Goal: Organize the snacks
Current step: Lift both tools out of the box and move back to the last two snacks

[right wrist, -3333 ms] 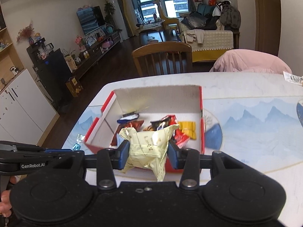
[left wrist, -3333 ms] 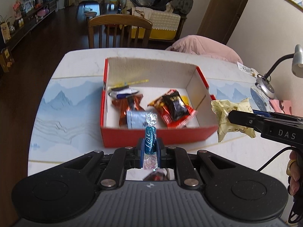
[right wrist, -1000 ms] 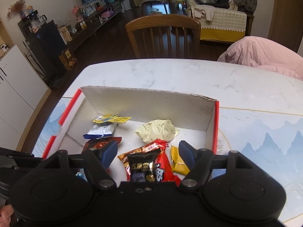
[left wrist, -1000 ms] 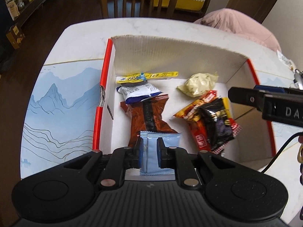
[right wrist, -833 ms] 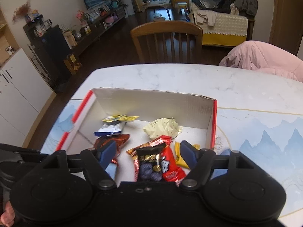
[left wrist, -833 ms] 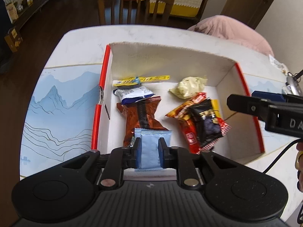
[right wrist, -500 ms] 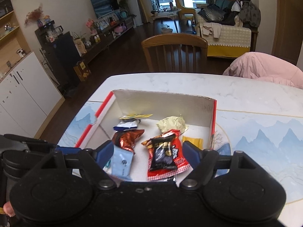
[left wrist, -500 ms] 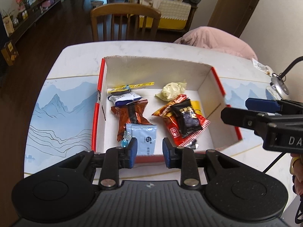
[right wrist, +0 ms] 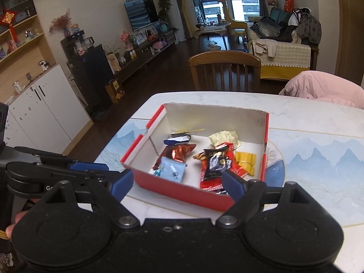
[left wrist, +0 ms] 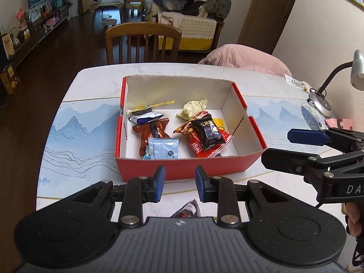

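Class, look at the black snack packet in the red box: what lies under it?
The black packet lies on a red packet in the red box. Whatever lies beneath those two is covered.

My left gripper (left wrist: pixel 178 183): black body, blue pads, silver screws. Right gripper (right wrist: pixel 177 183): same, white "DA" lettering, black cable.

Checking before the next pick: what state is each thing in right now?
Red box: open-topped, on the table, holding snacks.
Light blue packet: lying in the box's near left corner.
Pale yellow packet: lying near the back wall.
Left gripper: open, empty.
Right gripper: empty, jaws opening.
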The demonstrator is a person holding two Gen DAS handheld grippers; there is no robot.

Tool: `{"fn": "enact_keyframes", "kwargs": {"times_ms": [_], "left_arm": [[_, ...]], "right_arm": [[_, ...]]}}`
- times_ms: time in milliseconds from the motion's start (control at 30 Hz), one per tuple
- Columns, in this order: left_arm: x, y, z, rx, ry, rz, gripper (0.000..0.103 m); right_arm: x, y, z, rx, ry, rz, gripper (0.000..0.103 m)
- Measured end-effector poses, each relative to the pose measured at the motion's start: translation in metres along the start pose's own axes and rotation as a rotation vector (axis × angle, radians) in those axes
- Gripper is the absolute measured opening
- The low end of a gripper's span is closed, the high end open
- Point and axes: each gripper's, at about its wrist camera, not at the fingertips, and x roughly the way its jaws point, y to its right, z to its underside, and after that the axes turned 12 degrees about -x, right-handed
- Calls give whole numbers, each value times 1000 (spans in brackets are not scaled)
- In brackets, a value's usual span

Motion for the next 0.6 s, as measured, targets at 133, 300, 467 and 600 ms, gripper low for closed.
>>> {"fn": "enact_keyframes", "kwargs": {"times_ms": [133, 300, 467, 600], "left_arm": [[-8, -5, 11, -13, 3, 17, 28], [-15, -10, 26, -32, 25, 38, 62], [-14, -15, 39, -50, 21, 54, 72], [-9, -14, 50, -38, 24, 45, 72]], "right_arm": [[-9, -10, 11, -9, 15, -5, 86], [-13, -21, 26, -41, 19, 1, 96], [-14, -32, 46, -75, 21, 11, 101], [-9, -40, 63, -108, 10, 21, 103]]}}
